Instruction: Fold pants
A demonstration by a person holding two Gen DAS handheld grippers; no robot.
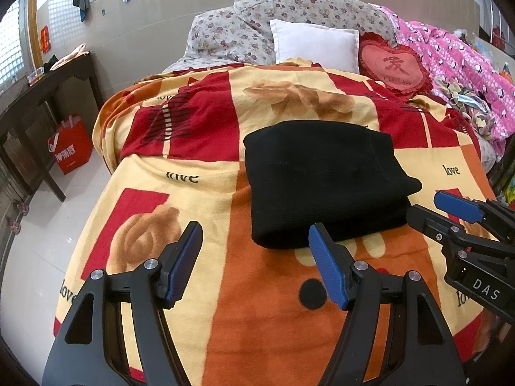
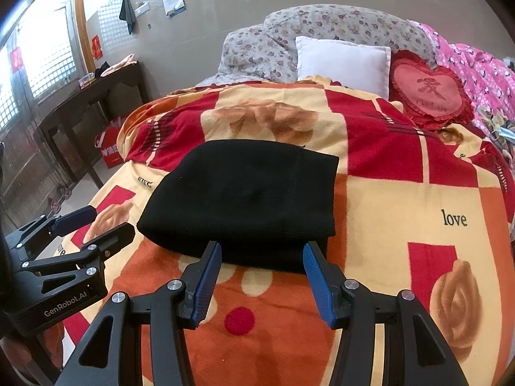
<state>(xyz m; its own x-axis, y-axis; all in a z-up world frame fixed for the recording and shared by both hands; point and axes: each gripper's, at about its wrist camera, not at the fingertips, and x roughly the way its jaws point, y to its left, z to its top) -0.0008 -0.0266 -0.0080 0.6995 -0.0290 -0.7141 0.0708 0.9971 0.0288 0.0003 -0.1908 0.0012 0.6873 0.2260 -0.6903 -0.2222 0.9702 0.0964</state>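
The black knitted pants (image 1: 325,180) lie folded into a compact, thick rectangle in the middle of the red, orange and cream fleece blanket (image 1: 199,167) that covers the bed. The layers are stacked, with a rounded fold along the near edge; the dark fabric makes the individual legs and the waistband hard to make out.

The left gripper (image 1: 256,263) hovers just short of the pants' near left corner, its blue-padded fingers spread wide with nothing between them. The right gripper (image 2: 262,278) sits at the near edge, equally wide open and empty; whether its tips touch the cloth cannot be told.

Beyond, a white square pillow (image 2: 342,61) and a red heart-shaped cushion (image 2: 429,91) lean on floral bedding (image 1: 289,9). A pink patterned quilt (image 1: 457,61) is cut off at the right rim.
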